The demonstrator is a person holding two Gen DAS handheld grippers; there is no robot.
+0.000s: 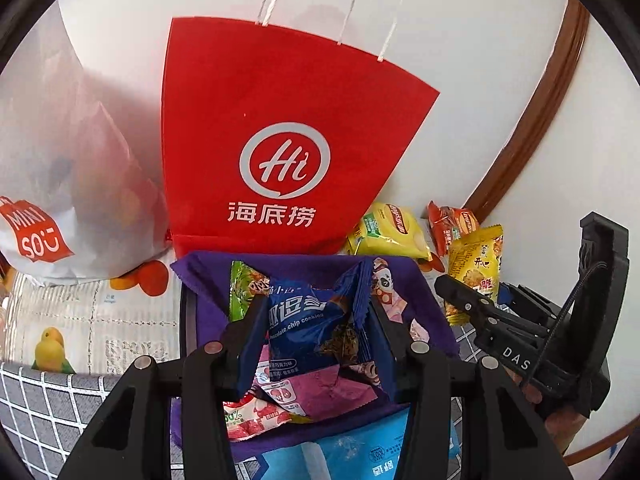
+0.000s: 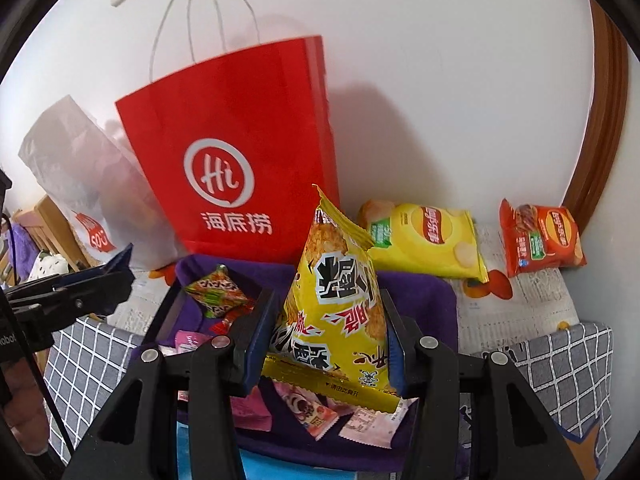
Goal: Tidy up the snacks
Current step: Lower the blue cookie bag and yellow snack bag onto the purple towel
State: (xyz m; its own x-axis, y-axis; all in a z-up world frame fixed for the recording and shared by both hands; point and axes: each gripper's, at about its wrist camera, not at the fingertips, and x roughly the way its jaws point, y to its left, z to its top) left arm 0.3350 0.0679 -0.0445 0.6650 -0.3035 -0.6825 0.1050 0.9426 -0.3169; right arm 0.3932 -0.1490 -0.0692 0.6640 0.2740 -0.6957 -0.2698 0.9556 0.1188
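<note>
Now both grippers are clamping light, crinkly, crushable packs mid-body: left gripper (image 1: 316,336) w/ cookie pack (image 1: 316,320), right gripper (image 2: 326,344) w/ yellow snack bag (image 2: 336,292).

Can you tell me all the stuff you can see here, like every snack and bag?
red paper bag: 1, red, standing against wall
white plastic bag: 1, white, left of red bag
purple bin: 1, purple, in front of red bag, small snacks inside
yellow chip bag: 1, yellow, by wall
orange chip bag: 1, orange, right of the yellow one
blue cookie packet: 1, blue, in left gripper
yellow snack packet: 1, yellow, in right gripper
</note>
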